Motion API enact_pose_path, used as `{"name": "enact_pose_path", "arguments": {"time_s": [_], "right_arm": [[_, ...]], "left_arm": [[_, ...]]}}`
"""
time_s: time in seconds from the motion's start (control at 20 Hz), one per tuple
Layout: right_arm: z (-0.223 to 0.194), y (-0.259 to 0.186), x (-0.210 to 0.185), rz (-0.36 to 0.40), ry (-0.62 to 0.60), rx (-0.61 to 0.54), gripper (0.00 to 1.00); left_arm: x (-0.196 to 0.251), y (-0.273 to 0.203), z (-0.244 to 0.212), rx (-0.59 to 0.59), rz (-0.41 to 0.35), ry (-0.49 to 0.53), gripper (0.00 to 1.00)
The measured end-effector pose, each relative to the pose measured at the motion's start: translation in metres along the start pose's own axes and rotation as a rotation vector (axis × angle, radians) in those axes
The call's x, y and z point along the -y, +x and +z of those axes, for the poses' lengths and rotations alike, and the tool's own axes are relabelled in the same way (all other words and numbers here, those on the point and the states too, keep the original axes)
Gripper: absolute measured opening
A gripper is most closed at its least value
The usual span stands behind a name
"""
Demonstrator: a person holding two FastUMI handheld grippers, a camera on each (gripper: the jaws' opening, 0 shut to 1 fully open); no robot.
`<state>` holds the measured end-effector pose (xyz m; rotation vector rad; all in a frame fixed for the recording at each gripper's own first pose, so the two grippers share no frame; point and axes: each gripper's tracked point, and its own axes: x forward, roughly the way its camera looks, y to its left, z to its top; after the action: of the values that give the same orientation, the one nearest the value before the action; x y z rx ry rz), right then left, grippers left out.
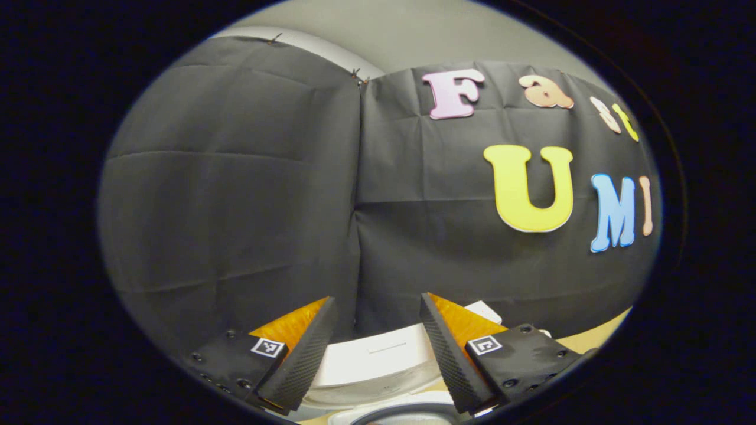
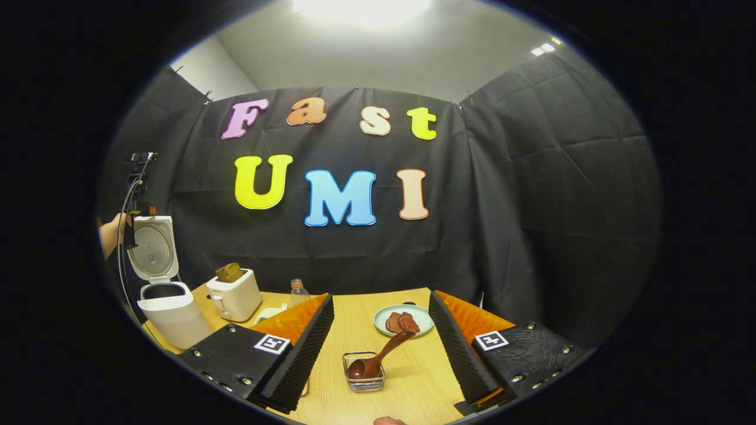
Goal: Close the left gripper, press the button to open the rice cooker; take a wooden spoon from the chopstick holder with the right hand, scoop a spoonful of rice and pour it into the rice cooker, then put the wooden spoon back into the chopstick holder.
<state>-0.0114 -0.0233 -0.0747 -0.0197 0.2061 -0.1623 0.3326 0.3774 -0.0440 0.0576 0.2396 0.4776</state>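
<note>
The white rice cooker (image 2: 165,313) stands at the table's far left with its lid (image 2: 152,248) raised. A hand (image 2: 111,233) is just left of the lid. In the left gripper view the lid's white top (image 1: 378,360) lies below and between the fingers of my left gripper (image 1: 377,301), which is open and holds nothing. The wooden spoon (image 2: 381,353) leans, bowl down, in a small wire chopstick holder (image 2: 363,381) on the table. My right gripper (image 2: 381,298) is open above and in front of it, apart from the spoon.
A white toaster (image 2: 235,295) holding bread stands right of the cooker, with a small bottle (image 2: 298,290) beside it. A pale plate (image 2: 381,316) with red pieces sits behind the holder. A white dish (image 2: 271,311) peeks out behind my right gripper's left finger. Black cloth walls surround the wooden table (image 2: 413,372).
</note>
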Motion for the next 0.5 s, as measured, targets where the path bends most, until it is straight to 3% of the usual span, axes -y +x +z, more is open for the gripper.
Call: {"name": "enact_pose_path", "arguments": {"time_s": [0.25, 0.5], "right_arm": [[0.002, -0.001, 0.005, 0.026, -0.075, 0.017, 0.98], [0.004, 0.003, 0.010, 0.071, -0.072, 0.017, 0.98]], "left_arm": [[0.004, -0.011, -0.003, 0.016, -0.011, 0.001, 0.96], [0.026, -0.059, -0.017, 0.019, -0.027, -0.001, 0.95]]}}
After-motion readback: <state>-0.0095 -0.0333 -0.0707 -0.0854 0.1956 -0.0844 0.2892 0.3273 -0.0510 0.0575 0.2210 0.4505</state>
